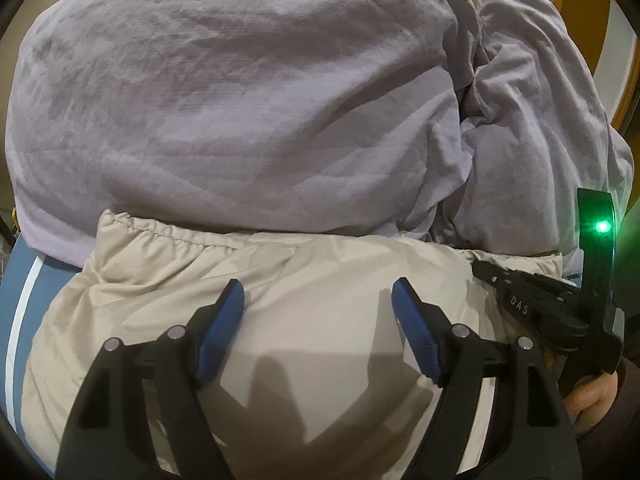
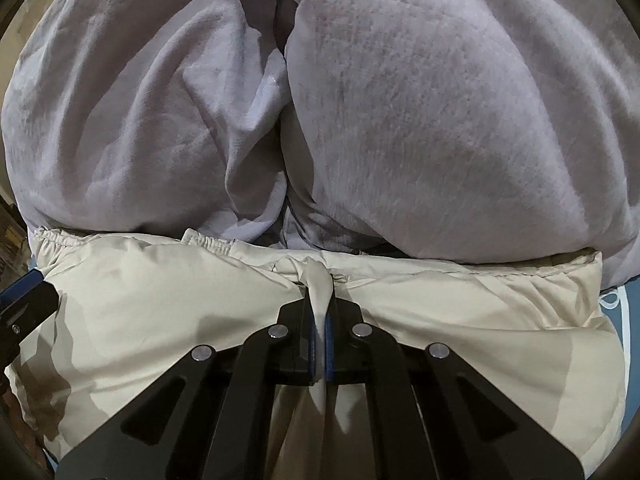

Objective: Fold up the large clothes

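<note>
R tool (image 2: 319, 320) pinches beige jacket (image 2: 160, 300); L tool (image 1: 318, 292) open.

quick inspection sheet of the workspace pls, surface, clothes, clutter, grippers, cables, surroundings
surface: blue cover with a white stripe, mostly hidden by clothes
job's things: beige padded garment in front, lavender garment bunched behind it
clutter: nothing seen
grippers: left gripper open above the beige garment; right gripper shut on a pinch of beige garment
cables: nothing seen
surroundings: wooden frame at the far right edge
</note>
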